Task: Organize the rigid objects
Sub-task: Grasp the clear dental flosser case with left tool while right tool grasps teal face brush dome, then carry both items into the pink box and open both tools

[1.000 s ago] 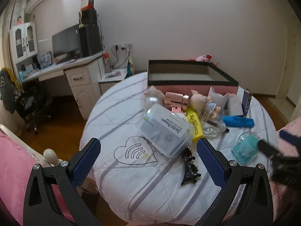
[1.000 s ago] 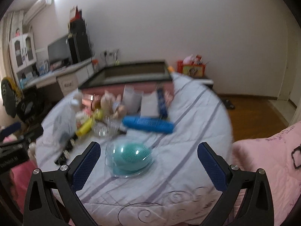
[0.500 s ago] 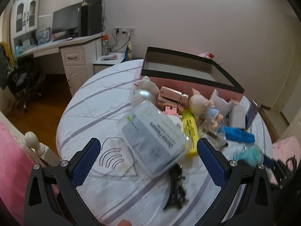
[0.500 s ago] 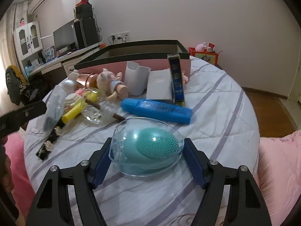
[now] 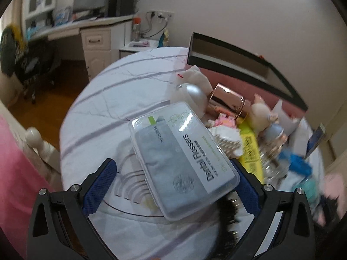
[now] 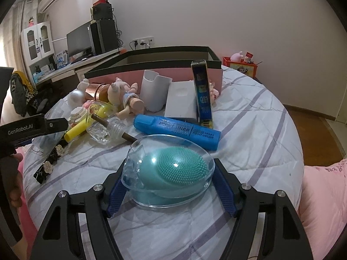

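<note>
Now both grippers sit at the clutter on the round table (image 6: pixel 271 112), in front of the pink box (image 6: pixel 151 65).
Right gripper (image 6: pixel 169 191) clamps the clear case with the teal brush (image 6: pixel 171 171); left gripper (image 5: pixel 173 186) stands wide apart around the dental flossers box (image 5: pixel 182 158), its right pad touching or just beside it.

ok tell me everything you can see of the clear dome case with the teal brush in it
The clear plastic egg-shaped case has a glossy domed lid over a transparent base and holds a teal silicone brush with fine nubs. It lies flat on the striped white bedsheet, just in front of the blue marker. The right gripper brackets it, blue pads against both sides.
</note>
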`<state>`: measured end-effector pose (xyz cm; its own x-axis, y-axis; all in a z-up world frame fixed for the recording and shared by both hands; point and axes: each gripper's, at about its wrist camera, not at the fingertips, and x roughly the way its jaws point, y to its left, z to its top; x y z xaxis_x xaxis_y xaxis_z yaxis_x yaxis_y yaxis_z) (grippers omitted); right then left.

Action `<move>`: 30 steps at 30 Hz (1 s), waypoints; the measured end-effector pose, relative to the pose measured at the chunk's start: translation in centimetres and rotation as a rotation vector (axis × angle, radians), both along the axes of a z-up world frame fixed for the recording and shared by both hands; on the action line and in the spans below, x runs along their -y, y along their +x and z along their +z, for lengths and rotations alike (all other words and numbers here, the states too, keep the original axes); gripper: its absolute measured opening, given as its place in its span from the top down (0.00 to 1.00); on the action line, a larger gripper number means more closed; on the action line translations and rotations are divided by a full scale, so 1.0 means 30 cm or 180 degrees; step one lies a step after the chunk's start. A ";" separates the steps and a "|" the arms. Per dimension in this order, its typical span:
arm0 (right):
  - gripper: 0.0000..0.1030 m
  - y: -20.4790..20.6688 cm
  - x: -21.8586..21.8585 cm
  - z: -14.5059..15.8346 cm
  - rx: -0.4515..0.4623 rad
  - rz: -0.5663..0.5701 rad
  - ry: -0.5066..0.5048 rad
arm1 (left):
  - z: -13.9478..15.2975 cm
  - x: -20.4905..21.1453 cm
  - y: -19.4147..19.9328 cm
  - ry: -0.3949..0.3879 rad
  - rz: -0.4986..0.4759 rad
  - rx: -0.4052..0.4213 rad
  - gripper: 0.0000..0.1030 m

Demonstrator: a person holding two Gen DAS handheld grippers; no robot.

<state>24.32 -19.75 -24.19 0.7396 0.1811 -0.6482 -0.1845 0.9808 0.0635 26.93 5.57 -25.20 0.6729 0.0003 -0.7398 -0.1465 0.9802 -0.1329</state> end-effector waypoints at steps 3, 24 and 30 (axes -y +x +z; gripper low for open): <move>0.29 0.000 0.000 0.001 0.0002 0.0003 -0.0012 | -0.018 -0.021 -0.006 0.0263 -0.0124 -0.0058 0.06; 0.30 0.006 0.009 0.017 0.0037 -0.0043 0.0038 | 0.000 -0.019 -0.003 0.0466 -0.0311 0.0201 0.39; 0.30 -0.011 0.018 0.094 0.0165 -0.0035 0.0047 | 0.078 0.010 -0.041 0.0461 -0.0454 0.0376 0.39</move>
